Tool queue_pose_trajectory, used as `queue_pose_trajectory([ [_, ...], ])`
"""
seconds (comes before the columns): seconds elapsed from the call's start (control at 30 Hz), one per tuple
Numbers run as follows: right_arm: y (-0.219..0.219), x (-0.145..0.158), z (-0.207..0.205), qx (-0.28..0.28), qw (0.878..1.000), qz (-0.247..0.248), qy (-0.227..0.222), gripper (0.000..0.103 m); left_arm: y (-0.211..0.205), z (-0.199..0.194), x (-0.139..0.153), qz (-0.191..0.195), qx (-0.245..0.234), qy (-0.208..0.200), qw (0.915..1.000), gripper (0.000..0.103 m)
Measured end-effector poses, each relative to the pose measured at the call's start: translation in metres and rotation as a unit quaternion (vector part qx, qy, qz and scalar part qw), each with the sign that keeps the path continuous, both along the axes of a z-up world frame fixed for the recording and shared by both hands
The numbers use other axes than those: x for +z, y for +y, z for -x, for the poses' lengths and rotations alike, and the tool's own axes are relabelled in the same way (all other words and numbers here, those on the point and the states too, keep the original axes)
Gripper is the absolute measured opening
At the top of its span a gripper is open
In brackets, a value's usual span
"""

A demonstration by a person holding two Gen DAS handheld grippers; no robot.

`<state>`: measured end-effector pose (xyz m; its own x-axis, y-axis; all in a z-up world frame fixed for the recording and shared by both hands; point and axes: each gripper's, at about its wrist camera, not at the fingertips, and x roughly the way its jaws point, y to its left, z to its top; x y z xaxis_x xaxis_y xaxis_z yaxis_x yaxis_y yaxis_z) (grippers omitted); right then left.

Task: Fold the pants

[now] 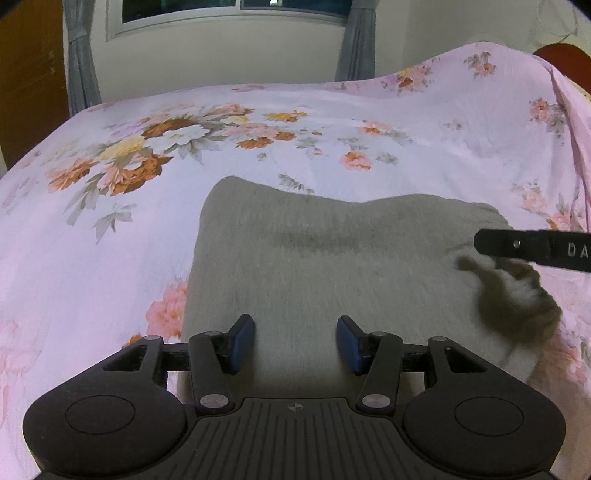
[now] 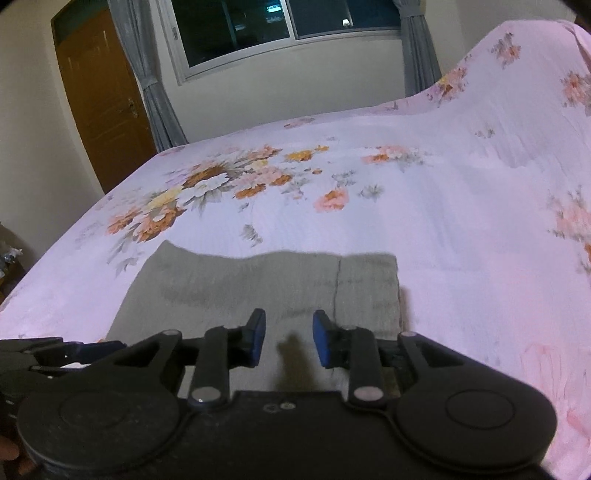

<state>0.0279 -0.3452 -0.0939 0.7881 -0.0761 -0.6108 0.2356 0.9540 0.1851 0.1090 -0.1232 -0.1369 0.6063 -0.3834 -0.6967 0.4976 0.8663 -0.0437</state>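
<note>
From the left wrist camera, the grey pants (image 1: 314, 258) lay folded in a soft, fuzzy block on a big bed. The bed sheet (image 1: 110, 258) was pink with orange, white and yellow flowers printed on it. The left gripper (image 1: 295, 343) hung just over the near part of the pants. Its two blue pads (image 1: 243, 341) stood apart, with nothing between them, so it gripped nothing. A black bar of the right gripper (image 1: 532, 249) poked in from the right edge, above the pants' right side, and threw a dark shadow on the cloth there. Behind the bed were a pale wall, a window (image 1: 229, 11) and grey curtains (image 1: 81, 66). At the far right the sheet rose in a hump.

From the right wrist camera, the pants (image 2: 258, 288) lay flat near the front edge of the bed, with a thin seam line running down on the right. The right gripper (image 2: 288, 339) hung over them with its blue pads (image 2: 258, 338) a small way apart, pinching nothing. Part of the left gripper (image 2: 55, 354) showed at the left edge. A brown wooden door (image 2: 99, 96) stood at the far left, beside a curtain (image 2: 147, 74) and the dark window (image 2: 280, 26).
</note>
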Motion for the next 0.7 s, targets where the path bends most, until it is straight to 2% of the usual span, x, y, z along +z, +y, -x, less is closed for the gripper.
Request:
queue_pose_trajectory([
  [0.23, -0.014, -0.021, -0.023, -0.011, 0.999, 0.012, 0.029, 0.027, -0.018, -0.038, -0.005, 0.007, 0.005, 0.007, 0.9999, 0.051],
  [0.3, -0.018, -0.022, -0.025, -0.013, 1.000, 0.003, 0.025, 0.027, -0.023, -0.048, -0.003, 0.008, 0.005, 0.004, 0.9999, 0.051],
  [0.47, -0.015, -0.007, -0.035, -0.002, 1.000, 0.022, 0.001, 0.029, -0.033, -0.075, -0.004, 0.016, 0.013, 0.013, 0.9997, 0.051],
  [0.57, -0.017, -0.014, -0.049, 0.001, 0.999, 0.038, 0.022, 0.028, -0.037, -0.088, -0.010, 0.017, 0.016, 0.023, 0.9994, 0.051],
  [0.7, -0.025, -0.030, -0.059, -0.003, 0.999, 0.025, 0.039, 0.028, -0.043, -0.095, -0.018, 0.014, 0.014, 0.020, 0.9996, 0.051],
])
